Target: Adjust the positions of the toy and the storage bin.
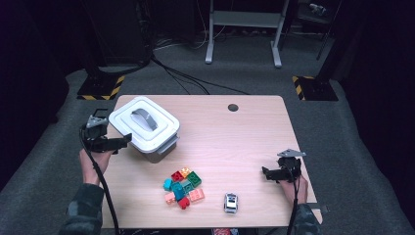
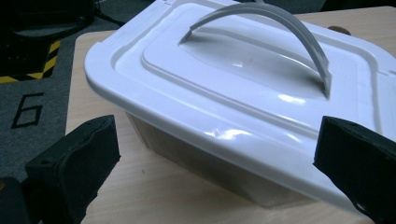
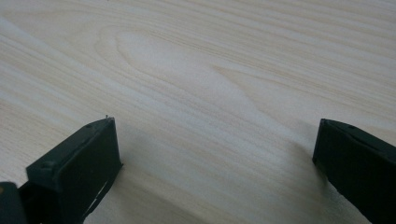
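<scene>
White lidded plastic box with grey arched handle [image 1: 144, 128] on far left of wooden counter [image 1: 235, 142]; left gripper [image 1: 123, 141] at near-left rim, jaws wide open, probably lined up to grasp the lid; right gripper [image 1: 266, 172] open, idle over bare wood.

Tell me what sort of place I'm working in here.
Probably a lab or recording workspace, not a home: a bare wooden table on grey carpet, hazard-striped stand bases, loose floor cables, and a metal frame behind.
</scene>
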`<action>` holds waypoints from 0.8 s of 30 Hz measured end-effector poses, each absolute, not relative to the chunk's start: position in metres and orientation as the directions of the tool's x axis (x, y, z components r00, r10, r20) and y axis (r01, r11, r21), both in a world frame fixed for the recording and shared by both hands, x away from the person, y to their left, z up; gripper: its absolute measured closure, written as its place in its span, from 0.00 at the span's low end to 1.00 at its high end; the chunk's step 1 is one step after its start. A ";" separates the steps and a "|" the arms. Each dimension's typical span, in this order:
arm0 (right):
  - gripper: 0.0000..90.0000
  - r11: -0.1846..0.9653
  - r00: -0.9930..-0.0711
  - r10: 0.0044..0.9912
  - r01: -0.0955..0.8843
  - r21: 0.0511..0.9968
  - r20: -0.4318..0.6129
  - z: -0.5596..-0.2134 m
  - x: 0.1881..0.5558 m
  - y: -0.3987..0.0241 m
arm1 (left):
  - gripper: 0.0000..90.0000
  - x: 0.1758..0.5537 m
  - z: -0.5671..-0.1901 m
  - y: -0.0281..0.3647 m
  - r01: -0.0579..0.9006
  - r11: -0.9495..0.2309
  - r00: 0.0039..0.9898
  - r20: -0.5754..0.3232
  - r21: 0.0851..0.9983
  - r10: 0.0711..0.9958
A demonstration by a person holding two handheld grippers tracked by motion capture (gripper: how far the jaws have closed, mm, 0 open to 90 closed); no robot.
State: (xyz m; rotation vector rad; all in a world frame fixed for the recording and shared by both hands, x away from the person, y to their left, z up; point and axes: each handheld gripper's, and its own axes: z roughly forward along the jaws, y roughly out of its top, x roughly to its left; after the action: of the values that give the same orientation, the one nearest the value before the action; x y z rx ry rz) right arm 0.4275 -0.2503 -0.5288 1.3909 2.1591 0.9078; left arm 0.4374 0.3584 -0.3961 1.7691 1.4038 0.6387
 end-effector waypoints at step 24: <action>0.01 0.286 -0.412 0.911 0.638 0.715 0.003 -0.529 0.428 -0.251 | 0.02 0.463 -0.422 0.342 0.620 -0.041 0.262 -0.157 0.784 0.952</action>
State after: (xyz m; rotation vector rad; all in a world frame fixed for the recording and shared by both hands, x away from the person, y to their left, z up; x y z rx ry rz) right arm 0.4276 -0.2505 -0.5288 1.3917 2.1530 0.9080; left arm 0.4633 0.3418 -0.4215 1.7506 1.4450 0.5356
